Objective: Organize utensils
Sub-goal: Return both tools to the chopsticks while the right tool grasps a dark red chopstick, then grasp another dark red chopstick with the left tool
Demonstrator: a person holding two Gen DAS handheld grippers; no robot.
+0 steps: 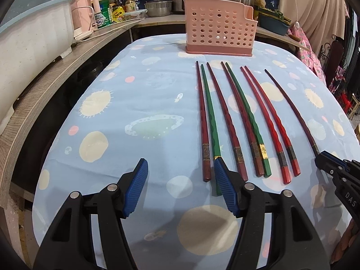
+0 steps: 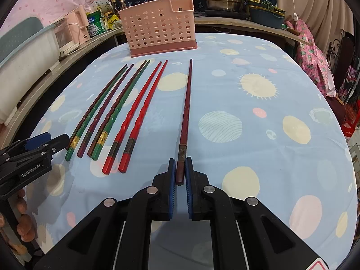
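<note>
On a table draped in a planet-print cloth (image 2: 258,121), the right gripper (image 2: 180,168) clamps its blue pads on the thick end of a dark maroon chopstick (image 2: 186,110) — the stick lies apart from the others, tip toward a pink perforated utensil holder (image 2: 159,29). The left gripper (image 1: 180,180) stands half open, holding nothing — its right pad overlaps a green chopstick (image 1: 210,117) in a row of red and green chopsticks (image 1: 247,121).

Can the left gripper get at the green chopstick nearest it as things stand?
Probably yes: the left gripper is open, and the green chopstick lies flat on the tablecloth, its handle end already beside the right-hand finger. A dark red chopstick crowds it.
</note>
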